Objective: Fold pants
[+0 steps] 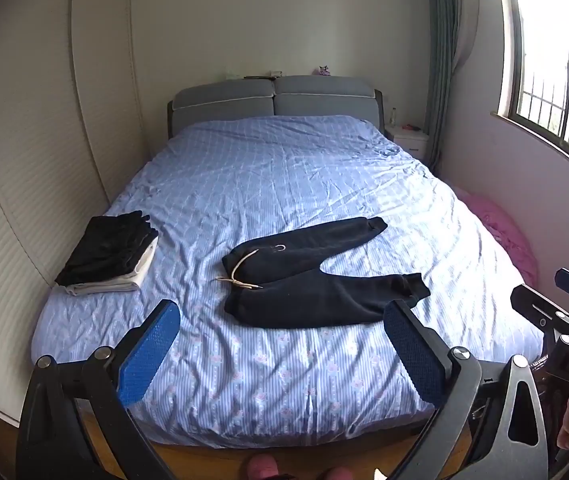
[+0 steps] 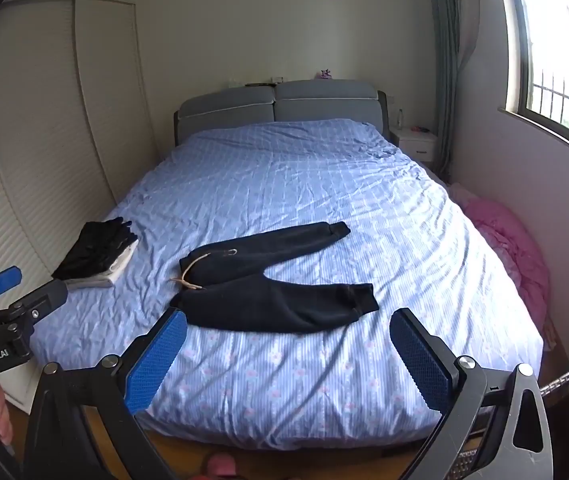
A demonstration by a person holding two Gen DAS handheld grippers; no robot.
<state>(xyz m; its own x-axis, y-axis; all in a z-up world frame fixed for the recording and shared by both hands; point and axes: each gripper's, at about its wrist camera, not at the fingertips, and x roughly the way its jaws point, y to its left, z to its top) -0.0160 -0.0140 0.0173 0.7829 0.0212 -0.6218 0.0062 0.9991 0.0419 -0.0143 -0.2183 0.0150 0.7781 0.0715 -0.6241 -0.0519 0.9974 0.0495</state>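
Pants [image 1: 316,280] lie flat and unfolded on the bed [image 1: 284,380], toward the foot end, ahead of both hand-held grippers and not touched by either. Long axis runs crosswise to the view: waistband with the pale drawstring [image 1: 240,270] on the left, cuffs on the right, legs splayed in a V with the far leg angling up toward the headboard. Left hand-held gripper [image 1: 280,328] hangs above the foot of the bed, jaws spread wide, nothing in them; in its view the near leg sits right between the fingertips, so it looks slightly nearer the waistband side. Right hand-held gripper [image 2: 288,334] is likewise wide and empty, with the near cuff [image 2: 360,298] just ahead of its right finger, so I'd judge it better placed for the cuff end. Likely first move: bring the two legs together, far one onto the near one. Room is fine: bare sheet beyond and to the right of the pants. Folded stack of clothes [image 1: 108,254] sits at the left bed edge, well apart from the waistband, but watch it when sweeping left. Near bed edge is close to the near leg.
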